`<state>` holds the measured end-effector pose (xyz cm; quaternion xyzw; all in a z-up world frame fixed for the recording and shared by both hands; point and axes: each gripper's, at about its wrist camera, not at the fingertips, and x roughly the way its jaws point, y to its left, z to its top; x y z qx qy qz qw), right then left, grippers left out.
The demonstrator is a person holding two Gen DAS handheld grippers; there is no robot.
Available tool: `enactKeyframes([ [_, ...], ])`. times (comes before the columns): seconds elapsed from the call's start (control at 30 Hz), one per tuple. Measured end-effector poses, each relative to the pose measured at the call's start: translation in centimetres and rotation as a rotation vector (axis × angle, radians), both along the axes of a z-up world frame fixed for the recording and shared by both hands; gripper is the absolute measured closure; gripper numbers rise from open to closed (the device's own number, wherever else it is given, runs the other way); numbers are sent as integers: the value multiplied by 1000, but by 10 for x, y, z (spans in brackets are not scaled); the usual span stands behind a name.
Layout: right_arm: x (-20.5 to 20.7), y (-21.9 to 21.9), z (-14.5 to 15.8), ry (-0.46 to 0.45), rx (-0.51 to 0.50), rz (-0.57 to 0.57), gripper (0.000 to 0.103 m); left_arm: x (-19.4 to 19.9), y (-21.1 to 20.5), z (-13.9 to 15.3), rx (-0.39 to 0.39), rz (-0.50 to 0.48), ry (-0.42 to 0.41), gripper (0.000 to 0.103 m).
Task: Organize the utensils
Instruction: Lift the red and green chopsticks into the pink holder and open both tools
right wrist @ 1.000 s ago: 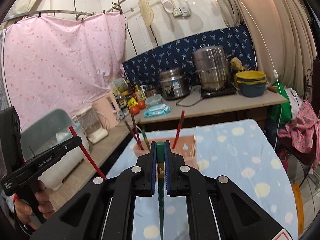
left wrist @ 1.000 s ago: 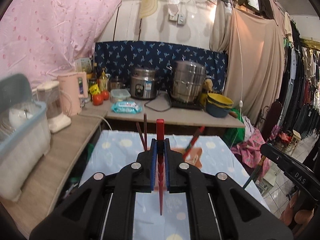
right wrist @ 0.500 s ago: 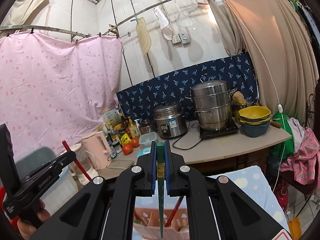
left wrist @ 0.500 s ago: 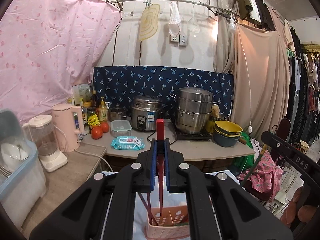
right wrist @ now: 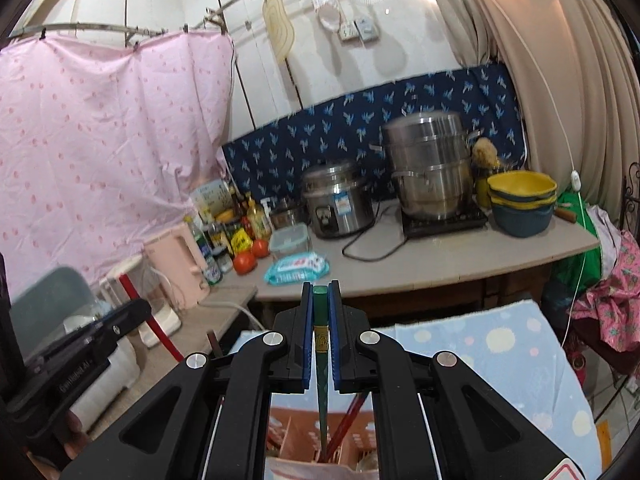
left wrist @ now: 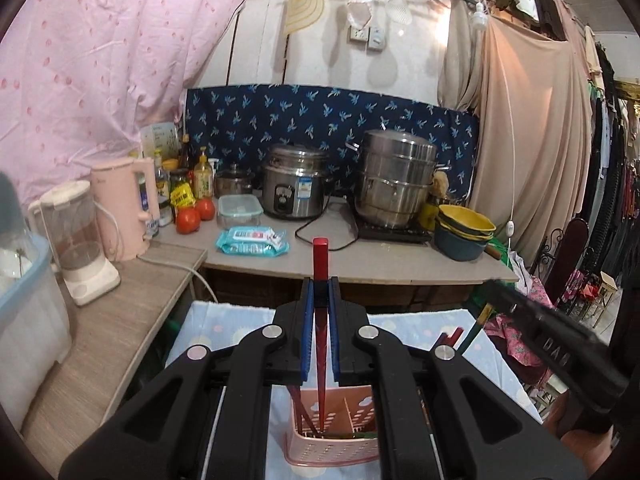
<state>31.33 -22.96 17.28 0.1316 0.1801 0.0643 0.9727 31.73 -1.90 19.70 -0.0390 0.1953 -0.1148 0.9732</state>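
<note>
On the far left, a grey-lidded plastic bin [left wrist: 24, 304] sits on a wooden counter [left wrist: 120, 320], with a white blender [left wrist: 76, 240] and a pink kettle [left wrist: 124, 208] beside it. Bottles, two tomatoes [left wrist: 196, 216], a clear lidded box [left wrist: 239, 210] and a blue pack of wipes [left wrist: 252, 242] follow along the back counter, then a steel rice cooker [left wrist: 298, 192], a tall steel steamer pot [left wrist: 394, 180] and stacked yellow and blue bowls [left wrist: 464, 232].

In the middle of the left wrist view, the left tongs [left wrist: 320, 300] are clamped narrow on a red chopstick [left wrist: 320, 344], held upright. Its tip reaches down into a pink perforated utensil basket [left wrist: 332, 444], which stands on a pale blue dotted cloth [left wrist: 224, 320]. The basket has dividers, and other chopsticks already lean inside it.

To the right, the right tongs [right wrist: 320, 308] are clamped narrow on a green chopstick [right wrist: 321, 360], also upright, its tip pointing down into the same basket [right wrist: 288, 428], just beside a red chopstick leaning there. Each view shows the other tool at its edge.
</note>
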Motion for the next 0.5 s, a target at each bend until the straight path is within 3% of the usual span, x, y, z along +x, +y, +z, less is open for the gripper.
enactKeyframes([
  [0.3,7,10,-30,77,-33,31,96,6,-2,-17,4,1,35,95],
  [0.33,6,10,-30,75,-34,32,93,5,-2,-17,6,5,33,92],
  [0.37,5,10,-30,73,-42,25,90,4,-2,-17,11,16,30,80],
  [0.43,4,10,-29,67,-41,14,67,1,0,-16,9,34,21,60],
  [0.5,-2,7,-29,59,-38,2,60,-3,3,-16,6,46,13,58],
])
